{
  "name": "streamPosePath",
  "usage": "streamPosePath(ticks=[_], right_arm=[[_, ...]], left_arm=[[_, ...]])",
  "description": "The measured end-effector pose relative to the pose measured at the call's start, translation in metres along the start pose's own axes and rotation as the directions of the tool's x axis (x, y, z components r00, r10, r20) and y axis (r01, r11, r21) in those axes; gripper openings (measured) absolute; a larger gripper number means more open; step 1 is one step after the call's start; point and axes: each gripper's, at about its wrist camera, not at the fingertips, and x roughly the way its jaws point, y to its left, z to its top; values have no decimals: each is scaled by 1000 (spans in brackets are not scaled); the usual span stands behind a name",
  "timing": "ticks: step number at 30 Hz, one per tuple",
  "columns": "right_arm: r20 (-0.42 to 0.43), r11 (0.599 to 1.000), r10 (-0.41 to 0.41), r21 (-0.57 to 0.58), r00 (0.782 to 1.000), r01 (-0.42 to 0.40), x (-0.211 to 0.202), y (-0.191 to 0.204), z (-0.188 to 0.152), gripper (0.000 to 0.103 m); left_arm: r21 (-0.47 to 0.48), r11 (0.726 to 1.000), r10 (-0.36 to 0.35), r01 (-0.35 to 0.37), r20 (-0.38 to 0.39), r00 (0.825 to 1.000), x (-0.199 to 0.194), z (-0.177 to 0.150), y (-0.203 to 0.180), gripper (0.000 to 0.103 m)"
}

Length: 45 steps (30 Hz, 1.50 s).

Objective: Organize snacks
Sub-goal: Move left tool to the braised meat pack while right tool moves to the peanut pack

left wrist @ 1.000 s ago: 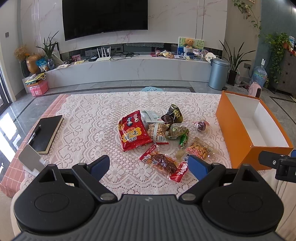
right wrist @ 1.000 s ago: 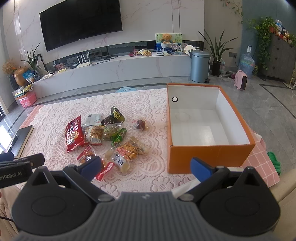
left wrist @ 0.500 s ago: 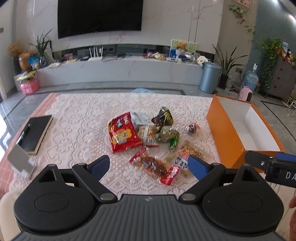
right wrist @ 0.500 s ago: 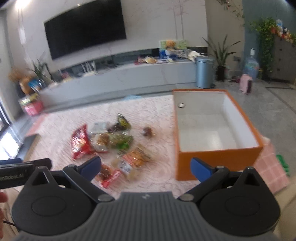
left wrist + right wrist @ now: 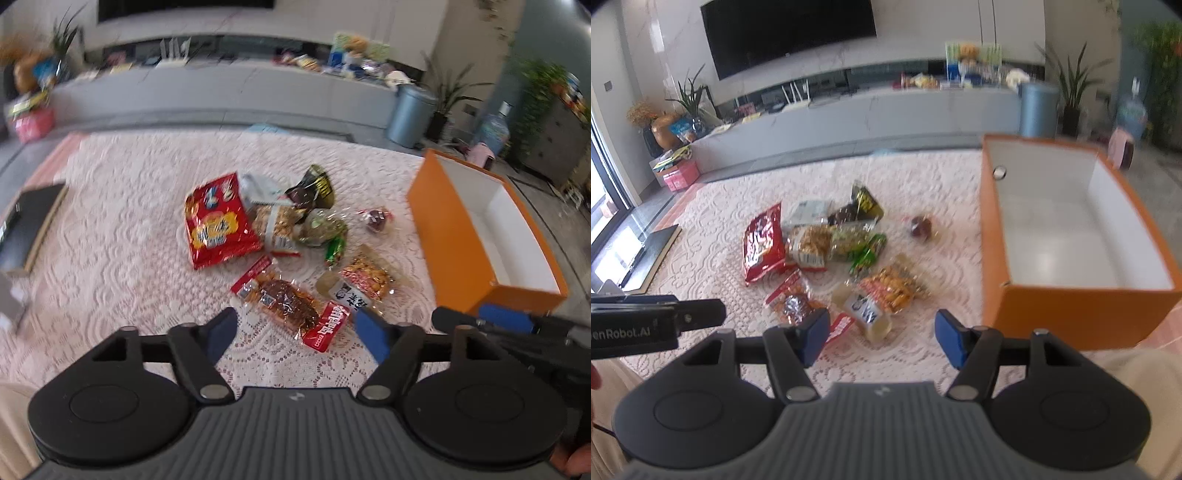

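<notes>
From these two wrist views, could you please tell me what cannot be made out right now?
- Print on the clear-wrapped snack, right wrist view: motion blur.
- Dark notebook, left wrist view: cut off by the left edge.
- Orange box floor, left wrist view: mostly hidden by its near wall.
- Red-and-clear packet, right wrist view: near end behind the left finger.

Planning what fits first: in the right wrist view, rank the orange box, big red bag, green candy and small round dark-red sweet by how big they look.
1. orange box
2. big red bag
3. green candy
4. round dark-red sweet, though it lies farther off, so that last pair is unsure.
</notes>
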Motion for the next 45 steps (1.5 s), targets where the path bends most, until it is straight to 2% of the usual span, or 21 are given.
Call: streamPosePath(ticks=[4, 8, 12, 15, 20, 24, 34, 36, 37, 38, 40, 45], right_arm=[[-51, 999, 10, 51, 999, -8, 30, -2, 7, 62], [-88, 995, 17, 101, 996, -8, 67, -3, 11, 62], [-109, 985, 27, 175, 994, -8, 93, -8, 13, 62], [-121, 973, -4, 231, 993, 32, 113, -14, 15, 62], [-143, 955, -23, 291, 989, 64, 138, -25, 17, 66], [-140, 941, -43, 326, 989, 87, 154, -31, 20, 69], [-118, 967, -61, 239, 991, 88, 175, -15, 20, 70], [-106, 973, -67, 215, 992, 88, 175, -12, 18, 62], [-100, 974, -60, 212, 993, 81, 174, -12, 18, 51], [-97, 975, -50, 213, 994, 70, 173, -12, 18, 44], [-103, 976, -37, 210, 994, 58, 171, -13, 19, 43], [-92, 980, -65, 183, 994, 81, 156, -19, 18, 41]], left_arm=[[-104, 994, -29, 23, -59, 998, 22, 10, 14, 89], [-259, 962, -115, 83, -111, 987, 49, 18, 30, 86], [-299, 953, -89, 40, -151, 984, 77, 24, 36, 82], [-331, 943, -84, 24, -169, 982, 97, 24, 39, 81], [-345, 938, -73, 2, -194, 978, 125, 23, 39, 81], [-345, 937, -28, -47, -209, 977, 139, 23, 37, 81], [-321, 943, 2, -82, -242, 970, 158, 26, 35, 80], [-306, 948, 8, -84, -241, 971, 160, 27, 33, 81], [-296, 951, 13, -88, -246, 969, 162, 28, 31, 82], [-286, 954, 16, -88, -247, 969, 162, 28, 29, 83], [-261, 961, 21, -89, -253, 967, 164, 29, 25, 84], [-202, 975, 38, -91, -254, 966, 168, 30, 16, 86]])
